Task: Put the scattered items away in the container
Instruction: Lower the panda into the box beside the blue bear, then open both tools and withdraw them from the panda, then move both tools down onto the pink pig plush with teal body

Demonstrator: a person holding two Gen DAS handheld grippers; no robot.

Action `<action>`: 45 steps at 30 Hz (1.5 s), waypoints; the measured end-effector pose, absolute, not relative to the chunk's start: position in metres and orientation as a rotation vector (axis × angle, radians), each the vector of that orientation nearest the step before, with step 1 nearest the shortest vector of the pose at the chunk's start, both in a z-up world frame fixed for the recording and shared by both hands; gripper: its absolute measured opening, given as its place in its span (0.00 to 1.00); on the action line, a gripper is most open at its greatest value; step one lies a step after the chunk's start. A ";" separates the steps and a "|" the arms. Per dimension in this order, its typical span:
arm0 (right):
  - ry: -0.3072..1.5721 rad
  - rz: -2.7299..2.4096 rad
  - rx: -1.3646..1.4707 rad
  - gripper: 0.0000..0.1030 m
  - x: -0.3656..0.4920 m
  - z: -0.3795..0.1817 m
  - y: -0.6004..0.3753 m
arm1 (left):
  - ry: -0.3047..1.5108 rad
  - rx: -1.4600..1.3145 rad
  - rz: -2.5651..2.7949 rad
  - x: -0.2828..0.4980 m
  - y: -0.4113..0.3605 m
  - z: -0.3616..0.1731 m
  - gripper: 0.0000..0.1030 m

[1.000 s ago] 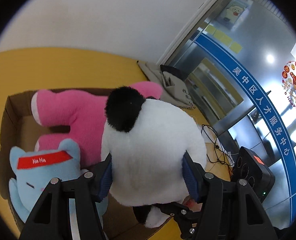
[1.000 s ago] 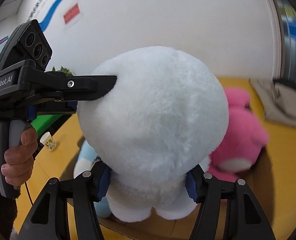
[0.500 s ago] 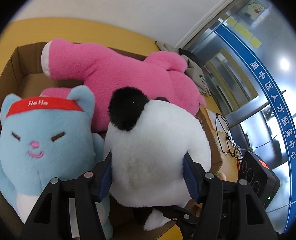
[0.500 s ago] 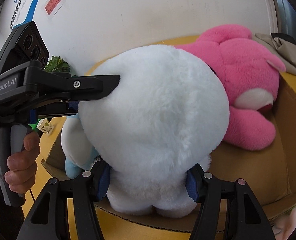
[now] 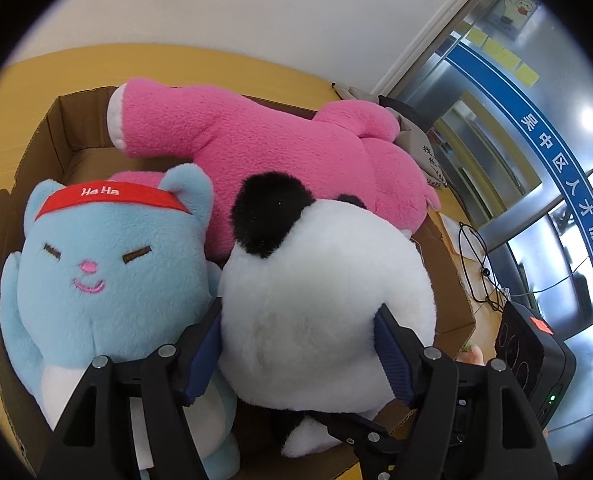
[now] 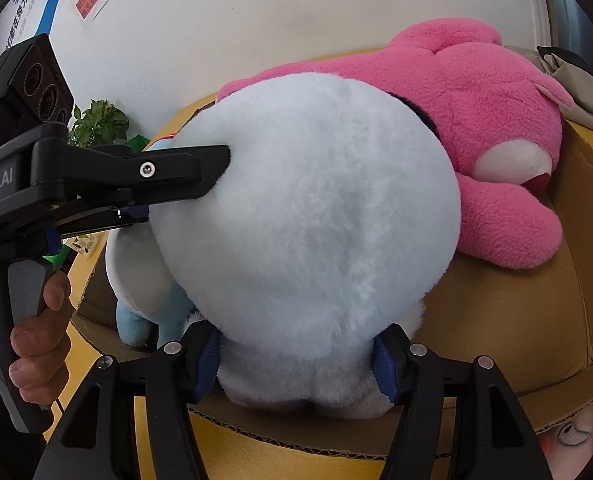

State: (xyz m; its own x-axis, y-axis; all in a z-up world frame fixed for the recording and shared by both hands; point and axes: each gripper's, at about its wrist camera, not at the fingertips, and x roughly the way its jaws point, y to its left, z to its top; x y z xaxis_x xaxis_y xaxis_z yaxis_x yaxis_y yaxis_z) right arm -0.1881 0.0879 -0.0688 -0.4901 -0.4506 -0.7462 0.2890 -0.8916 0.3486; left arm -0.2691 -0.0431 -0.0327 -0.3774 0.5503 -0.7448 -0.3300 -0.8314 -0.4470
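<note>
A white plush panda [image 5: 320, 316] with a black ear is held by both grippers inside the cardboard box [image 5: 52, 128]. My left gripper [image 5: 296, 344] is shut on its body from one side. My right gripper [image 6: 296, 364] is shut on its lower end, where the panda [image 6: 308, 216] fills the right wrist view. A pink plush bear [image 5: 280, 148] lies along the far side of the box; it also shows in the right wrist view [image 6: 492, 128]. A blue plush cat [image 5: 100, 264] with a red headband lies at the left in the box.
The box stands on a yellow table [image 5: 36, 76]. A grey bag [image 5: 420, 140] lies beyond the box by the glass door. Black cables [image 5: 476, 264] lie right of the box. A green plant [image 6: 100, 120] stands by the white wall. Another plush [image 6: 572, 436] lies outside the box's near wall.
Both grippers have lowered the panda into the box, down between the blue cat and the pink bear. Both stay shut on it.
</note>
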 end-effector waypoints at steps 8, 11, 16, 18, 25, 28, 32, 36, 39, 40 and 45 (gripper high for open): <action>-0.239 -2.416 1.309 0.76 -0.161 -0.070 0.070 | -0.337 -1.311 2.264 -0.247 -0.057 -0.028 0.74; -0.253 -2.423 1.303 0.82 -0.155 -0.066 0.075 | -0.351 -1.279 2.316 -0.236 -0.064 -0.017 0.72; -0.239 -2.477 1.219 1.00 -0.130 -0.041 0.097 | -0.240 -1.162 2.450 -0.197 -0.064 0.019 0.72; -0.176 -2.513 1.167 1.00 -0.118 -0.021 0.109 | -0.209 -1.087 2.510 -0.171 -0.063 0.037 0.72; 0.080 -2.713 0.969 1.00 -0.086 0.045 0.178 | -0.109 -0.802 2.714 -0.076 -0.043 0.076 0.76; 0.075 -2.739 0.913 1.00 -0.070 0.048 0.197 | -0.101 -0.773 2.716 -0.052 -0.034 0.072 0.76; 0.047 -2.806 0.926 1.00 -0.051 0.052 0.219 | -0.129 -0.804 2.683 -0.043 -0.021 0.062 0.76; 0.077 -2.836 0.939 1.00 -0.034 0.053 0.232 | -0.142 -0.813 2.636 -0.034 -0.008 0.058 0.76; 0.041 -2.820 0.959 1.00 -0.030 0.044 0.240 | -0.154 -0.852 2.586 -0.030 0.003 0.051 0.76; 0.021 -2.813 0.971 1.00 -0.029 0.040 0.246 | -0.159 -0.871 2.560 -0.030 0.006 0.048 0.76; -0.135 -2.761 1.103 1.00 -0.037 0.006 0.272 | -0.183 -0.966 2.413 -0.035 0.025 0.032 0.76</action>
State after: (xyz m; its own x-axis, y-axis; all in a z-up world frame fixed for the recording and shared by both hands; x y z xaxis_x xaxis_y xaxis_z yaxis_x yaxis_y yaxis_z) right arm -0.0370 0.2724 0.0062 -0.7135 -0.1864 -0.6754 0.1196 -0.9822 0.1448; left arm -0.0345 0.0250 0.0325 -0.6042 0.5209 -0.6030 -0.4242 -0.8509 -0.3100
